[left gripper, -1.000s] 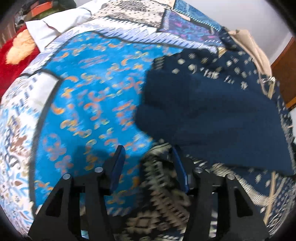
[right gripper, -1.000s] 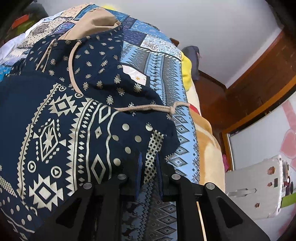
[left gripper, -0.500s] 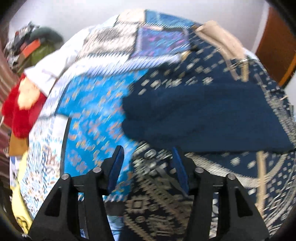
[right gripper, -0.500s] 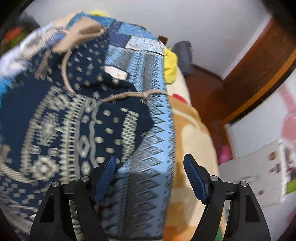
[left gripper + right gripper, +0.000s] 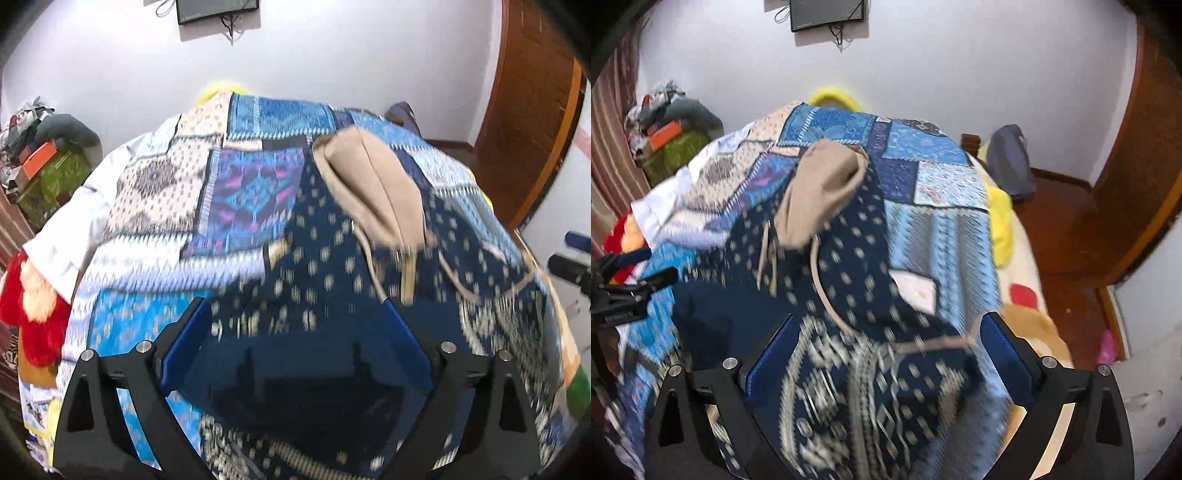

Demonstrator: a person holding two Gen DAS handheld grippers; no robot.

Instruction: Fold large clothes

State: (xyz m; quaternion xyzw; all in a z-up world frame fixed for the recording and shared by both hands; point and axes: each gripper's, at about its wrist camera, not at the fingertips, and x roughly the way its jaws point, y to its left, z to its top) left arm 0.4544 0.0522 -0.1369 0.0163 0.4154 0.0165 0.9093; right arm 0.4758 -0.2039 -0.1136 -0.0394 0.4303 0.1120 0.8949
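Navy, cream-patterned, the hoodie lies flat on the patchwork quilt, its tan hood toward the far wall. Both grippers hang above it, tilted steeply down — the left gripper over a plain dark folded panel, the right gripper over the patterned front near a drawstring. Each has just been spreading its jaws and now stands wide, nothing pinched — cloth only lies below.
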